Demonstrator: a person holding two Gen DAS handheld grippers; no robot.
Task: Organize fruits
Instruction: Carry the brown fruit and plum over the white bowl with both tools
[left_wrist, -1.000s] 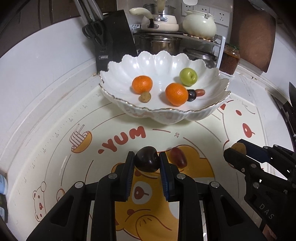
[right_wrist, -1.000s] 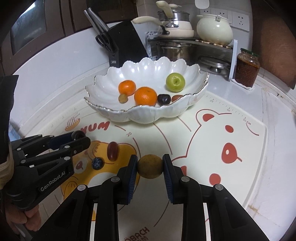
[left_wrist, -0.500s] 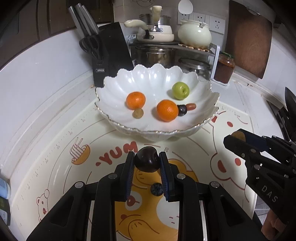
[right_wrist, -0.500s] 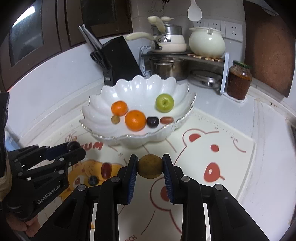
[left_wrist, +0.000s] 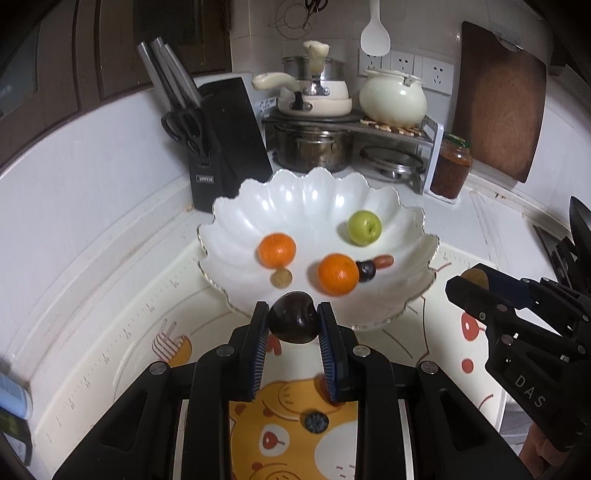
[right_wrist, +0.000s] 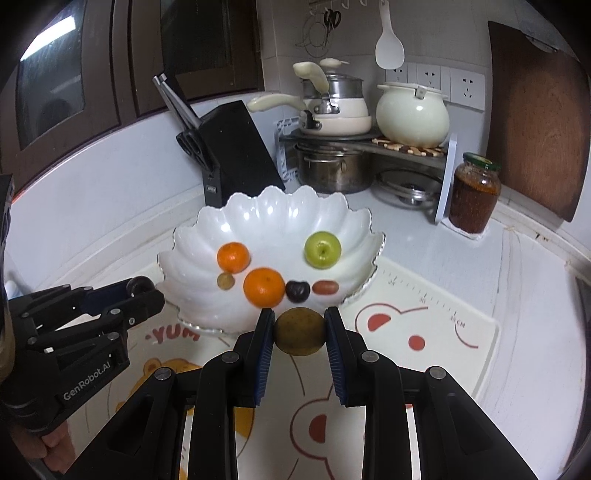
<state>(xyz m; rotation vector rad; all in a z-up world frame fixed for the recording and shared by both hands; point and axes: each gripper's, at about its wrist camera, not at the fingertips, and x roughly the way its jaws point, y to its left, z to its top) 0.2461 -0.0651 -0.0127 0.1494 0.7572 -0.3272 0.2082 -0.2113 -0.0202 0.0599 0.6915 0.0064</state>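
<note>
A white scalloped bowl (left_wrist: 306, 206) (right_wrist: 273, 218) holds two oranges (left_wrist: 338, 274) (right_wrist: 264, 287), a green apple (left_wrist: 364, 227) (right_wrist: 322, 249), a small dark fruit (left_wrist: 366, 271), a red date (left_wrist: 384, 261) and a small brown fruit (left_wrist: 280, 277). My left gripper (left_wrist: 293, 323) is shut on a dark plum (left_wrist: 293, 322), raised just before the bowl's near rim. My right gripper (right_wrist: 300, 331) is shut on a brown-yellow round fruit (right_wrist: 300, 331), also raised near the rim. A blueberry (left_wrist: 314, 421) lies on the mat below.
A cartoon bear mat (right_wrist: 424, 332) covers the counter. A knife block (left_wrist: 225, 140), a rack with pots (left_wrist: 314, 144), a white pot (right_wrist: 412, 114), a sauce jar (right_wrist: 474, 192) and a wooden board (left_wrist: 498, 99) stand behind the bowl.
Both grippers have risen and moved toward the bowl with their fruits held. The red fruit and blueberry on the mat have dropped low in the views.
</note>
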